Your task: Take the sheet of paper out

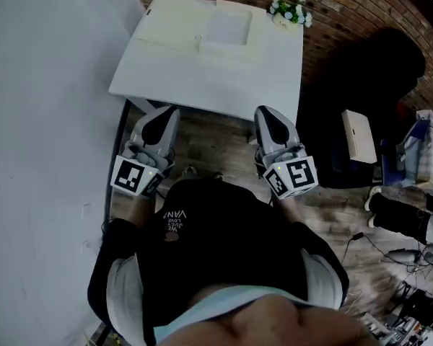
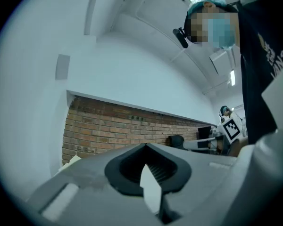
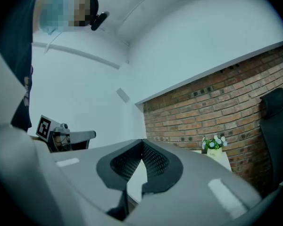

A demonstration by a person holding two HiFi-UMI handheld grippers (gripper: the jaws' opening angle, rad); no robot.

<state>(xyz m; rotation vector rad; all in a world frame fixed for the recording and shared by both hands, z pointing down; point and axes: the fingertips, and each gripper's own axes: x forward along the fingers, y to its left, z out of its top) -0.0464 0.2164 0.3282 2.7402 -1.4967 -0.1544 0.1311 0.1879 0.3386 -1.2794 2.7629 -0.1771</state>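
The sheet of paper (image 1: 227,24) shows as a pale rectangle toward the far edge of the desk (image 1: 202,85). It sits against a wider cream folder (image 1: 175,20); whether it lies on the folder or inside it I cannot tell. A brick wall (image 1: 346,6) runs behind the white desk. A black chair (image 1: 375,71) sits just beside the desk's right side. The left gripper (image 1: 169,111) and the right gripper (image 1: 263,111) are held level at the desk's near edge, apart from each other, each with its jaws closed together on nothing. A small pot of white flowers (image 1: 289,11) stands at the desk's far right corner.
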